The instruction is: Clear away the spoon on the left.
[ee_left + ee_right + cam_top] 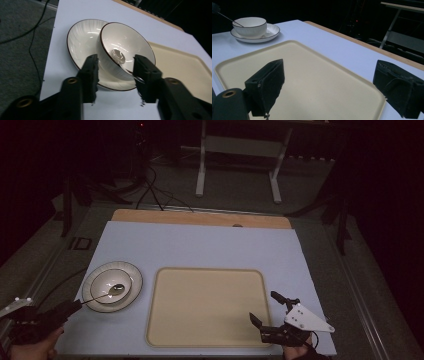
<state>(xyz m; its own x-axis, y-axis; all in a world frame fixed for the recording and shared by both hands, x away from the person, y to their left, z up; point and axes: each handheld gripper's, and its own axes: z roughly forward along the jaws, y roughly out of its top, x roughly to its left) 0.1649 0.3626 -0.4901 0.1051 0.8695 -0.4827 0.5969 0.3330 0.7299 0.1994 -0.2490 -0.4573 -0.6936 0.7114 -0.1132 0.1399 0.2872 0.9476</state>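
Reaching for the spoon [102, 295] in the bowl [126, 47], on its saucer [112, 286] near the tabletop's left edge, the left gripper [115, 72] is seen parted, not yet gripping. Closure on the handle is judged next. The right gripper [269, 309] is held agape over the tray [317, 82].

Dim lab, floor cables [155, 195], white stand [240, 155], covered table [200, 245]

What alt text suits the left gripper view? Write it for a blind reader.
Open black tongs frame the near side of a white bowl holding a spoon, whose handle runs beside one jaw. The bowl sits on a matching plate on a pale table, a cream tray beside it.
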